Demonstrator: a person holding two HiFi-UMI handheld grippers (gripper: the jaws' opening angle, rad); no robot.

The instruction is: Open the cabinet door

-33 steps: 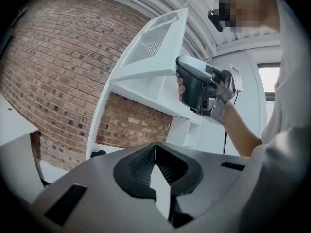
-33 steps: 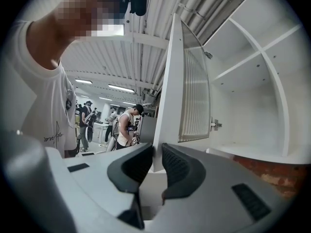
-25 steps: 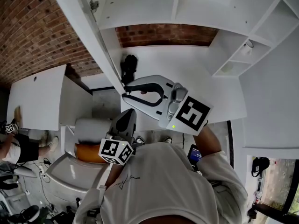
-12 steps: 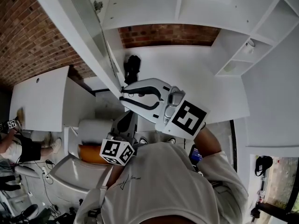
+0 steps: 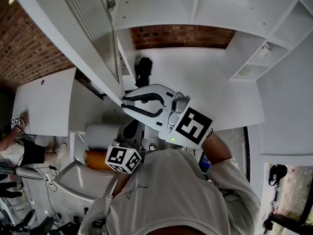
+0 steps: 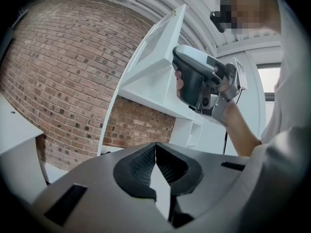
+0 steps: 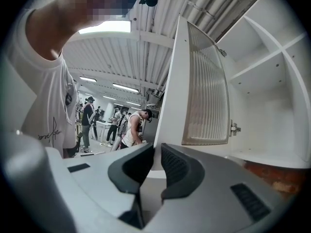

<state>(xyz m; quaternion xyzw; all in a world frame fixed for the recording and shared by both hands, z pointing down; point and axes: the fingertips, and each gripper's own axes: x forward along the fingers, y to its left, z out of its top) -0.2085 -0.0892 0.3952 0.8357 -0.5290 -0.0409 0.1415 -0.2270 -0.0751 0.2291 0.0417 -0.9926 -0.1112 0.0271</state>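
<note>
The white cabinet door (image 5: 90, 18) with its ribbed glass panel stands swung out from the upper cabinet (image 5: 161, 9). My right gripper (image 5: 124, 102) is shut on the door's lower frame edge. In the right gripper view the door (image 7: 206, 91) rises above the jaws and its white edge runs down between the pads of the right gripper (image 7: 156, 152). My left gripper (image 5: 133, 127) hangs lower, below the door, shut with nothing in it. The left gripper view shows the left gripper (image 6: 155, 147) with its pads meeting, and the door (image 6: 155, 57) above it.
A brick wall (image 5: 29, 48) lies left of and behind the cabinet. Below it are a white counter (image 5: 205, 77) with a black object (image 5: 143, 67), a white panel (image 5: 44, 102) at the left and an orange-and-white seat (image 5: 93, 160). People (image 7: 131, 127) stand far off.
The door has swung further out, towards the left in the head view. My right gripper has gone left with it, still clamped on its edge. The left gripper has drifted only slightly.
</note>
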